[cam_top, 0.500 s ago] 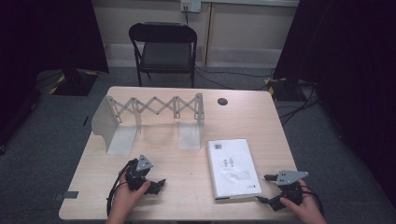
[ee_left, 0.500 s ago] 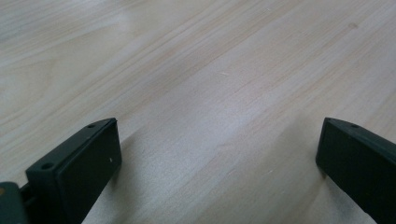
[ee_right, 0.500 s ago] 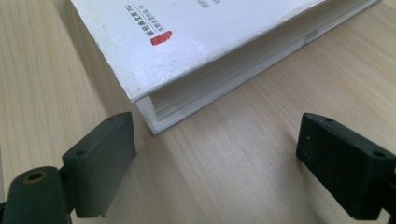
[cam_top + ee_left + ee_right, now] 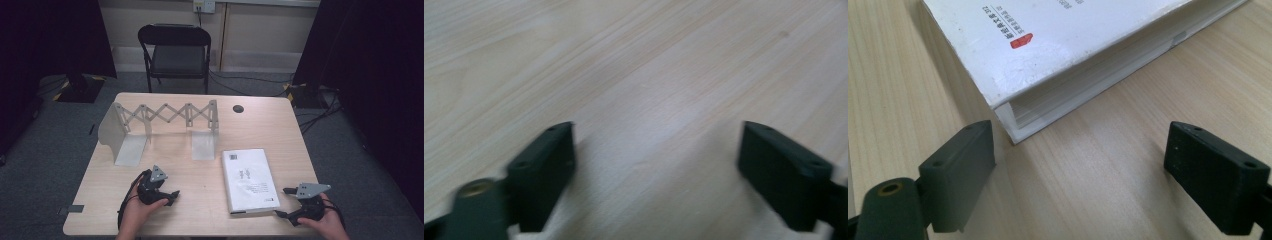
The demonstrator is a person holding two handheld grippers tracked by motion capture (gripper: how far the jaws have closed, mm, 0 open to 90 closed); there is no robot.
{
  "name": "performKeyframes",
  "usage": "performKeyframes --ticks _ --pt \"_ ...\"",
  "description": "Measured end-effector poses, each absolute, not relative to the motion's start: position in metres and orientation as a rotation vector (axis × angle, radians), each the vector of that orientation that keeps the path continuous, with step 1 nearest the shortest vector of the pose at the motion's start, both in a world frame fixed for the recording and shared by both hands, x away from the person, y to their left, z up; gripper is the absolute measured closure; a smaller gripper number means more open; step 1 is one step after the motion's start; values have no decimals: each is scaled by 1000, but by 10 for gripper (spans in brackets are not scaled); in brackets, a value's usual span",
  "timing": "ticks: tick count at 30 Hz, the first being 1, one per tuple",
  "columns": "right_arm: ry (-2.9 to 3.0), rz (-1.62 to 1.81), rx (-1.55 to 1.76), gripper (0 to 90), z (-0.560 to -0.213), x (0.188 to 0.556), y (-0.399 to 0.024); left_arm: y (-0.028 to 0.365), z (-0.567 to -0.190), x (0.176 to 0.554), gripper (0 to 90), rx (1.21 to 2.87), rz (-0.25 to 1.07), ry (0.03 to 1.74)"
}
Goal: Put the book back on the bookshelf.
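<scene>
A white book (image 4: 247,177) lies flat on the wooden table (image 4: 200,175), right of centre. My right gripper (image 4: 281,202) rests by the table's near right edge, pointing left at the book's near corner. In the right gripper view the book (image 4: 1058,45) shows its page edge just ahead of my right gripper (image 4: 1080,145), whose jaws stand open without touching it. My left gripper (image 4: 172,197) sits at the near left, a hand around it. In the blurred left gripper view my left gripper (image 4: 659,145) is open over bare wood.
A pale expanding book rack (image 4: 165,117) with two upright end plates stands at the table's back left. A small dark round cap (image 4: 238,108) is set in the tabletop near the far edge. A black chair (image 4: 175,50) stands behind the table.
</scene>
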State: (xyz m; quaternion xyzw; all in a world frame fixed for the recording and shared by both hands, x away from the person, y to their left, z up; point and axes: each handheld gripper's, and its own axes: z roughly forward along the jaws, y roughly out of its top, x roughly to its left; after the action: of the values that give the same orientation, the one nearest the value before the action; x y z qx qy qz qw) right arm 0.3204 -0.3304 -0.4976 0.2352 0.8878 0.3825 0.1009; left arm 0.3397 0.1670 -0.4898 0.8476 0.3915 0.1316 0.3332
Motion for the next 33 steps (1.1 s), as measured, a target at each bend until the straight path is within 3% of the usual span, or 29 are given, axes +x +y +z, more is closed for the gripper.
performKeyframes --ticks 17,33 --pt "2659 1117 695 237 -493 319 -311 112 -469 327 171 2304 220 817" --pt "2657 1105 689 395 -489 318 -298 85 -469 324 181 2349 162 724"
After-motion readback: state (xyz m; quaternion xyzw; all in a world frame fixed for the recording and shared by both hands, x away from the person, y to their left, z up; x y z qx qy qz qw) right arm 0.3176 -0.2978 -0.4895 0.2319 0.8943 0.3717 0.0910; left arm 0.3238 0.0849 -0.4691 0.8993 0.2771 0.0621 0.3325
